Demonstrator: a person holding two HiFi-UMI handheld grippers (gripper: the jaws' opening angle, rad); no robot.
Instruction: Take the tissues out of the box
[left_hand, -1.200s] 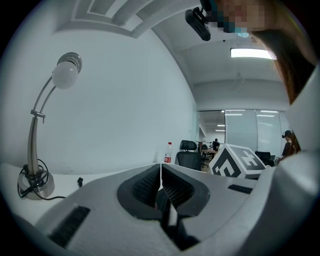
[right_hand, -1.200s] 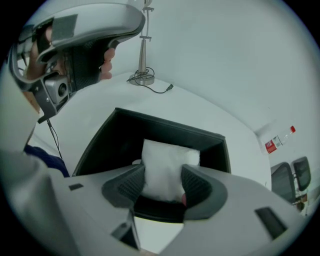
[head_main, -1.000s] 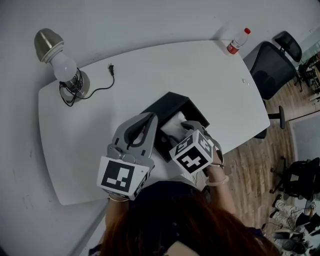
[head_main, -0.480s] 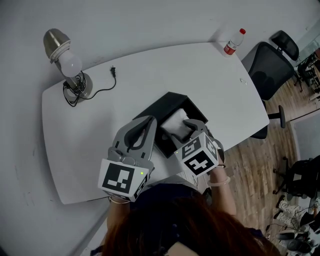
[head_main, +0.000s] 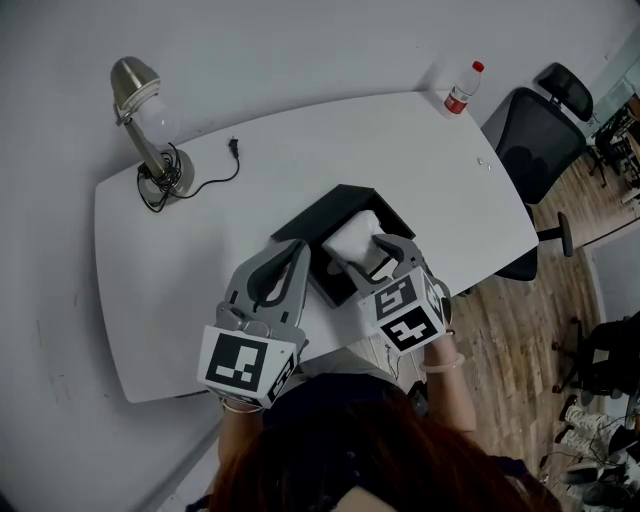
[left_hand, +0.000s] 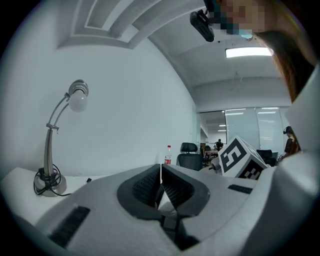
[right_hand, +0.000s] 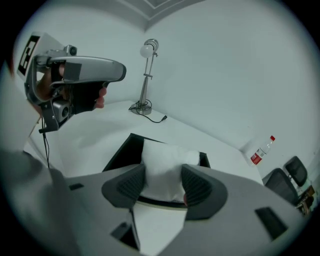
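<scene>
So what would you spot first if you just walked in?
The white wad of tissues pinched in the right gripper, sticking up from the open black box on the white table's near side. Next, the silver desk lamp at the far left corner.

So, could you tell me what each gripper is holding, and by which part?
The right gripper pinches the tissue wad across its near end; the left gripper is shut, empty.

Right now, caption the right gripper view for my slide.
Right gripper jaws shut on white tissues at an open black box.
</scene>
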